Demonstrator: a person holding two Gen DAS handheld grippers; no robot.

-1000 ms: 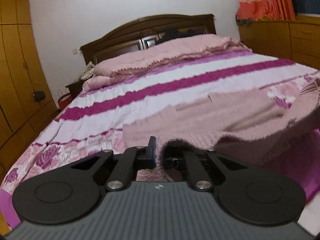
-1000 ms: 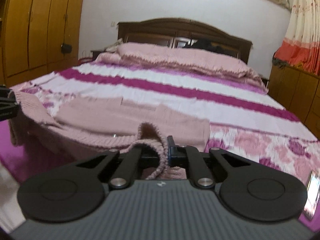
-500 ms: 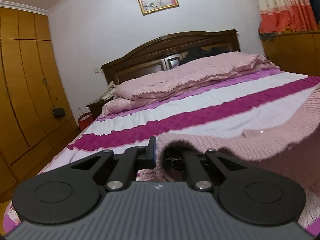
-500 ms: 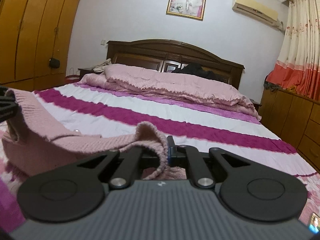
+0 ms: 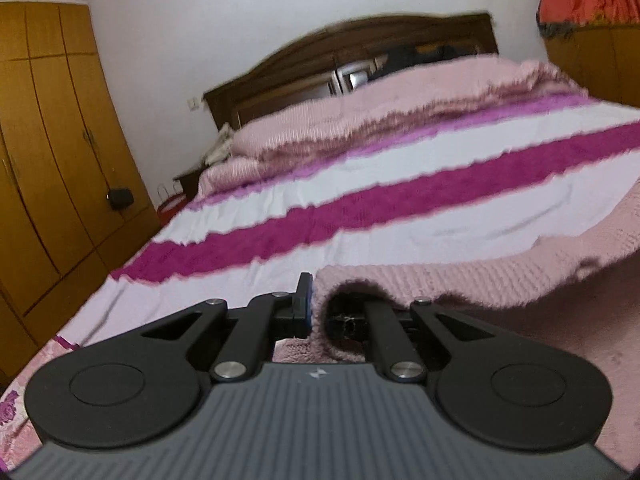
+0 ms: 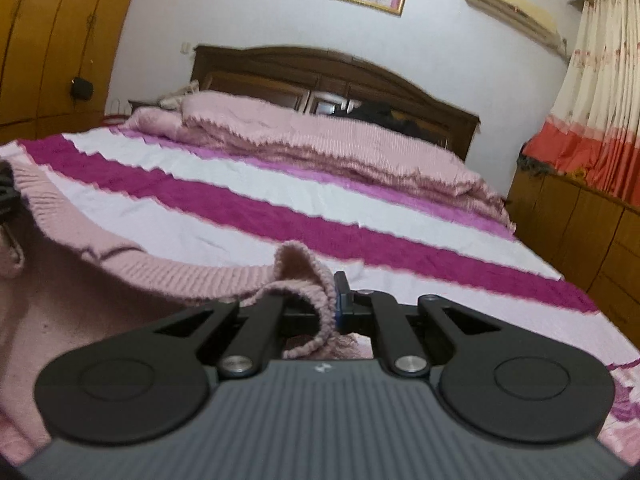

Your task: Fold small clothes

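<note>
Pink knit sweater (image 5: 480, 280), one, stretched above striped bed (image 5: 360, 184). Left gripper (image 5: 316, 308): fingers clamped on its edge. Right gripper (image 6: 334, 308): likewise.

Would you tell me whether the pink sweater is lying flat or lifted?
Lifted at one edge: the left gripper and right gripper are each shut on the pink sweater, its knit stretched between them above the bedspread.
</note>
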